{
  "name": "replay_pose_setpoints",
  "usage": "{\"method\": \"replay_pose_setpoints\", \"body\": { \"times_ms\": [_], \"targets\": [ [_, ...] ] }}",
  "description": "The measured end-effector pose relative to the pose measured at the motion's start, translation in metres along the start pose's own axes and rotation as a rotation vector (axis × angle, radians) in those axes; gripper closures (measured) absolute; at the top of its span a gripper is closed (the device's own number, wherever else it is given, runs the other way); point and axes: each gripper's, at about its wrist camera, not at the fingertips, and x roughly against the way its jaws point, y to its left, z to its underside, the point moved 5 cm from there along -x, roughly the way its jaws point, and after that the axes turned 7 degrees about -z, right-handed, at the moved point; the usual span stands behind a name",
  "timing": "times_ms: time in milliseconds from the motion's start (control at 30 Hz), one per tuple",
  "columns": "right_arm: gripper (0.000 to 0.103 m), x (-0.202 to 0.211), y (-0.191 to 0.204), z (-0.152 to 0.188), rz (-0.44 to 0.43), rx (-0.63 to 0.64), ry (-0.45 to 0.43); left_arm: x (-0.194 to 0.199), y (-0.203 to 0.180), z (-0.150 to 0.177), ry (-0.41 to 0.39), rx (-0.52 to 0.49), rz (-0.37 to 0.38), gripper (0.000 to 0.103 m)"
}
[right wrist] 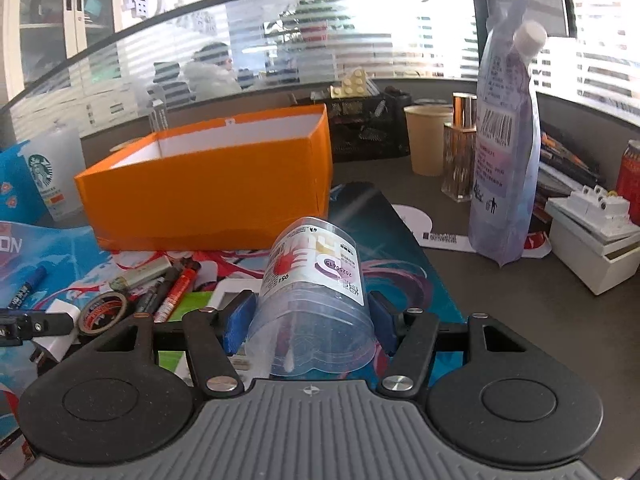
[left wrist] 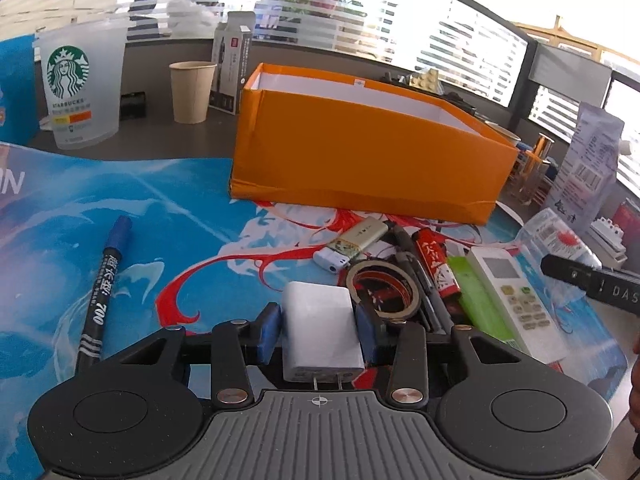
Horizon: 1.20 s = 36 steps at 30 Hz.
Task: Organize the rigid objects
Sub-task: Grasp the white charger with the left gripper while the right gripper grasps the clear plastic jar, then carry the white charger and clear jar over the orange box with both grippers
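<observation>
Before orange box (left wrist: 360, 156), charger (left wrist: 320, 332) clamped, container (right wrist: 316, 300) clamped

Left wrist camera sitting low over the mat, looking forward toward the orange box (left wrist: 368, 152) at 12 o'clock, close, right wrist camera facing the same orange box (right wrist: 208, 192) at 11 o'clock, both sharing tape roll (left wrist: 384, 288) (right wrist: 102, 312) and Starbucks cup (left wrist: 78, 88) (right wrist: 52, 176).
</observation>
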Motion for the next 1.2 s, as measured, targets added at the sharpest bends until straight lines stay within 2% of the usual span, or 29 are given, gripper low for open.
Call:
{"method": "replay_pose_setpoints", "body": {
  "times_ms": [200,467,1200],
  "targets": [
    [0.045,0.009,0.010,-0.006,-0.010,0.031,-0.029,0.015,-0.006,-0.007,-0.042,-0.020,0.003,0.065],
    [0.045,0.015,0.025,-0.010,-0.038,0.065,-0.053,0.024,-0.006,-0.010,-0.060,-0.009,0.007,0.066],
    [0.045,0.021,0.063,-0.045,-0.111,0.143,-0.150,0.056,-0.019,-0.067,-0.224,-0.041,0.004,0.066]
  ]
}}
